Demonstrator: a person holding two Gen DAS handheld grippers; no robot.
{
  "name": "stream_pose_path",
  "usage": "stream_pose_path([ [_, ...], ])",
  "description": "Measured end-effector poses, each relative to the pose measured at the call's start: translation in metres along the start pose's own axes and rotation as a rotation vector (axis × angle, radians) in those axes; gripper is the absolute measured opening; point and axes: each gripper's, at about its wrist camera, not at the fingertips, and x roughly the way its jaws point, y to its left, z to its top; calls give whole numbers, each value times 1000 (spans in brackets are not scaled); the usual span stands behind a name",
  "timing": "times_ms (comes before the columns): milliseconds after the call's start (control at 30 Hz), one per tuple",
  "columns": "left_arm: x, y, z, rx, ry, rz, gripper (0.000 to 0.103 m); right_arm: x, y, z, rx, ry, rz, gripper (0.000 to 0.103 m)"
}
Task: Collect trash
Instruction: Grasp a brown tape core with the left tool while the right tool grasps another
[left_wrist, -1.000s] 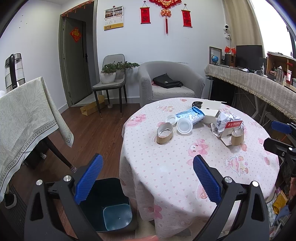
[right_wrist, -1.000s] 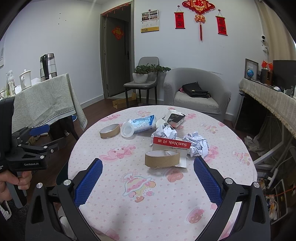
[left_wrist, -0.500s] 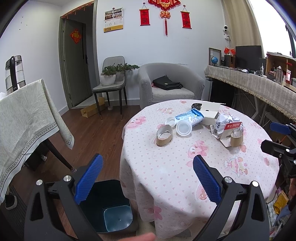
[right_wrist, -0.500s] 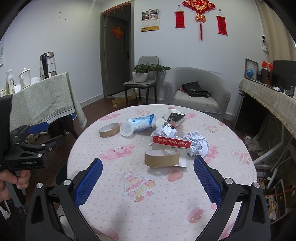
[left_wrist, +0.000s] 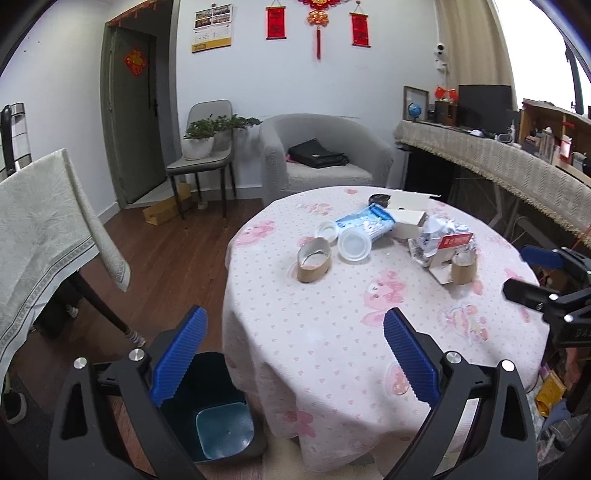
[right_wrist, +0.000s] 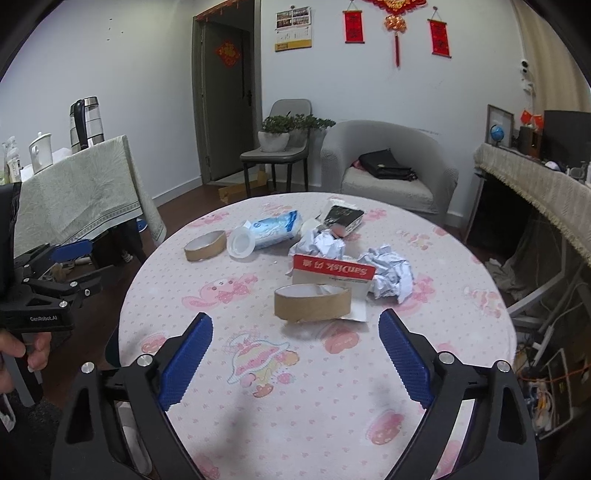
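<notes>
Hiding behind the crumpled paper (right_wrist: 320, 244), a half-seen box (right_wrist: 341, 218).

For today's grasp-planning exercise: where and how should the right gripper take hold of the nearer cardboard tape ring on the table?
Grip the cardboard tape ring across its thin wall, one finger inside the hollow, one outside, coming down from above on its near side. It lies flat, opening upward, partly on the red-and-white card. The right gripper is closing, nothing between its jaws.

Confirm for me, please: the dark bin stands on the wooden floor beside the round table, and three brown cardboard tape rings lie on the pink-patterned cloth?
Not quite: only two brown cardboard tape rings lie on the pink-patterned cloth, as the right wrist view shows. The dark bin does stand on the wooden floor beside the round table.
</notes>
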Motion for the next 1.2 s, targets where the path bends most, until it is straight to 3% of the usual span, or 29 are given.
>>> stream_pose_path([
  [100,5,-2,3,16,-1,-12,85,3,2,1,-2,9,20,92],
  [533,47,0,17,28,59,-110,69,29,-18,11,1,61,60,83],
  [933,92,-5,31,76,123,-171,66,62,-27,20,-15,147,95,79],
  [1033,104,-6,35,83,134,-171,66,69,-27,21,-24,168,95,71],
  [1200,119,-4,40,89,158,-165,65,76,-26,23,-40,201,106,66],
])
